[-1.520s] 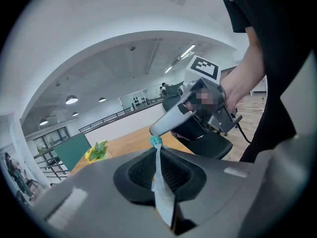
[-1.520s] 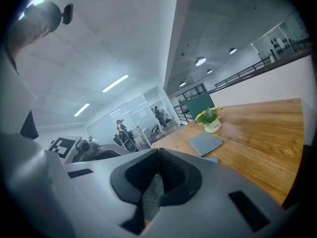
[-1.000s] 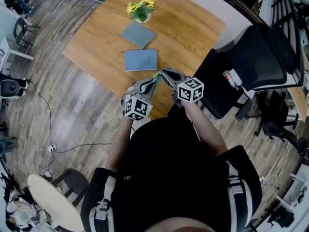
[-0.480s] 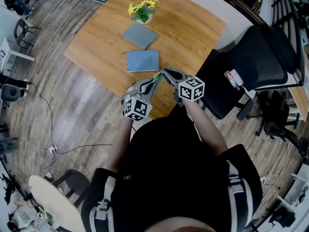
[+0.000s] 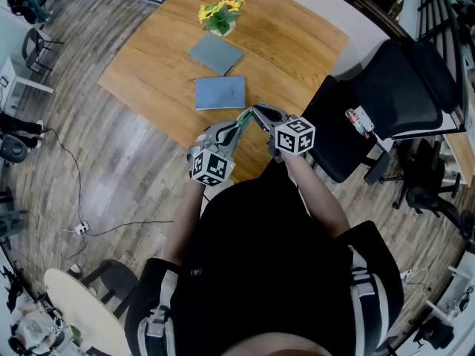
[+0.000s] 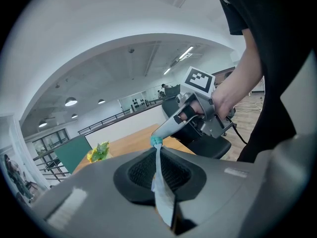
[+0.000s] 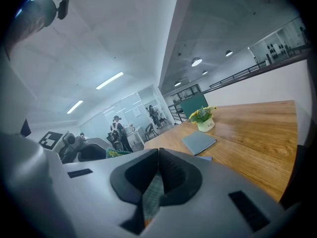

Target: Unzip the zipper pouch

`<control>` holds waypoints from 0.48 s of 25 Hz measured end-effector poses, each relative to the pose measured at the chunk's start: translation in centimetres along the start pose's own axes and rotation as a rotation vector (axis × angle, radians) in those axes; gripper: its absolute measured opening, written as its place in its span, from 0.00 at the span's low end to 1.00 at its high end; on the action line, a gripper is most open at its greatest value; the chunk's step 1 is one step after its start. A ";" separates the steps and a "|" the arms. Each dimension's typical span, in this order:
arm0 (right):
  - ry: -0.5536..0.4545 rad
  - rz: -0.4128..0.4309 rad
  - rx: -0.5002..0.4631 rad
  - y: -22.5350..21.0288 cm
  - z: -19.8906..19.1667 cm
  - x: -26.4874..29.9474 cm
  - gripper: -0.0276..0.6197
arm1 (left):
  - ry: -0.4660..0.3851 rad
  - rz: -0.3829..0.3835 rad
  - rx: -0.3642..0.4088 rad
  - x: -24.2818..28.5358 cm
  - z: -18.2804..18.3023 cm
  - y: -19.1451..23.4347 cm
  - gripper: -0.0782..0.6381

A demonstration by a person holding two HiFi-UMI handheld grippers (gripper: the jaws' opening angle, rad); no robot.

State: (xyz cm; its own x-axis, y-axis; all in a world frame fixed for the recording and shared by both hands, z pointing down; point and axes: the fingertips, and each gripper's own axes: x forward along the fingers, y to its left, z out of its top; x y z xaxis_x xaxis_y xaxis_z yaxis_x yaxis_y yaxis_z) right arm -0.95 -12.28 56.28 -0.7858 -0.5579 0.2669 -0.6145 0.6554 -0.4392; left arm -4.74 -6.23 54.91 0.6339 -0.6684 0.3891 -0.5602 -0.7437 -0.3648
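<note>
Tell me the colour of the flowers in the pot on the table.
Yellow, with green leaves; the flowers show best in the head view.

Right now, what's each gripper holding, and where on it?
Both hold the pouch: left gripper clamps its thin edge, right gripper pinches the teal tab at its end, probably the zipper pull.

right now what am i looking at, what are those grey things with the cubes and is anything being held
No robot: a person holds two grey hand grippers, each with a marker cube. One picture is from a head camera looking down; the others ride on each gripper. The left gripper and right gripper both have jaws shut on a small pale fabric zipper pouch, stretched between them. On the brown wooden table lie a flat blue-grey rectangular item, a second one beyond it and a pot of yellow flowers.
</note>
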 end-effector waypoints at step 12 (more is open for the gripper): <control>-0.005 -0.019 0.014 -0.7 -0.3 -0.6 0.05 | -0.006 -0.003 0.008 -0.3 0.5 -0.5 0.13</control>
State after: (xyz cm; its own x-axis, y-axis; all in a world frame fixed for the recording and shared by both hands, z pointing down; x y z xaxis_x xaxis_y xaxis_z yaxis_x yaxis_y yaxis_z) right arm -0.03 -12.22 56.67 -0.7736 -0.5727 0.2714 -0.6283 0.6373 -0.4462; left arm -4.40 -5.67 54.59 0.6389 -0.6661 0.3849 -0.5542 -0.7455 -0.3703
